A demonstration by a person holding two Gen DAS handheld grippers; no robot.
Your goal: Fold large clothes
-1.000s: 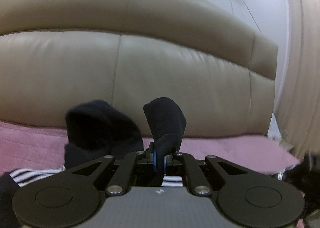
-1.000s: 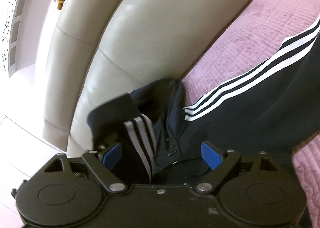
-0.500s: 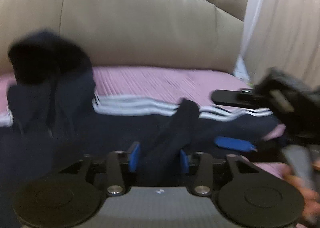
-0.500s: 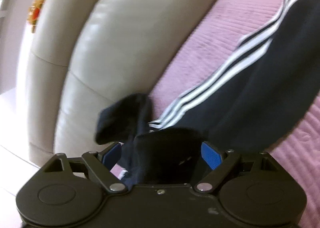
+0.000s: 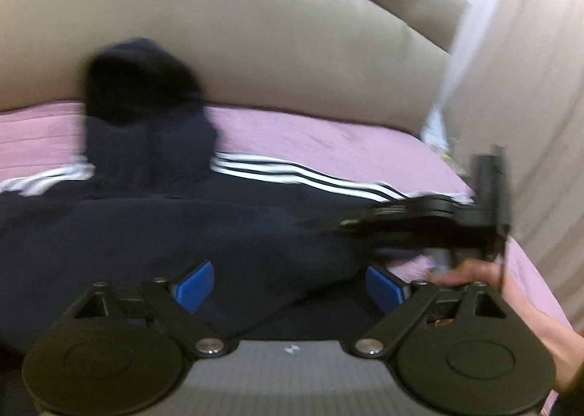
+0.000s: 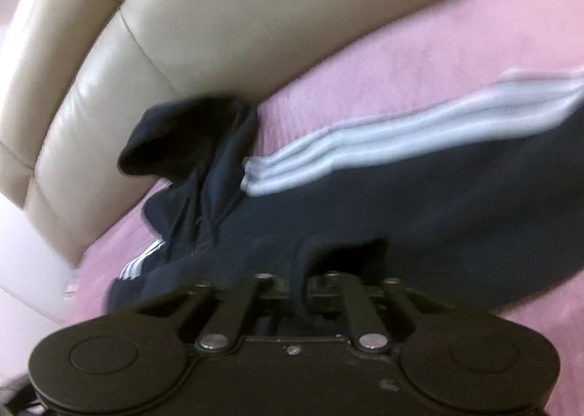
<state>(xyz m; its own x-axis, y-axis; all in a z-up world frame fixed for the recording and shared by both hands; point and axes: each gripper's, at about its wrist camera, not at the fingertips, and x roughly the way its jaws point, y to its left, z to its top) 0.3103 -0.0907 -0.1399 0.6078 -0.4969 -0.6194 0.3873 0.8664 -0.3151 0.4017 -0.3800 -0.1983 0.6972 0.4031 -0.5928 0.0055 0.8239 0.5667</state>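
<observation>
Across the lower half of both frames lay the navy track jacket (image 5: 153,233), spread on the pink quilted cover (image 5: 328,138) of a beige leather sofa (image 5: 219,33), its white-striped sleeve (image 5: 303,175) running toward the right edge. We judged it was laid flat there so its parts could be folded over the body.

Our left tongs (image 5: 288,288) stood spread, the blue pads (image 5: 193,284) clear of the cloth; they had just been opening, with a flap of dark fabric lying between the fingers but not pressed. We took that for a release of the part just laid down.

Our right tongs (image 6: 303,292) had just closed and were pressed together on a raised ridge of the jacket, seemingly to carry the next fold.

From the left wrist we saw what the other view missed: the right tongs side-on at the right edge, with the person's hand (image 5: 471,270) on the handle, and a pale curtain (image 5: 529,87) beyond. From the right wrist we saw the pinch itself up close, plus the crumpled hood (image 6: 193,131) against the sofa back at centre left and a second bit of striped sleeve (image 6: 142,259) at lower left.
</observation>
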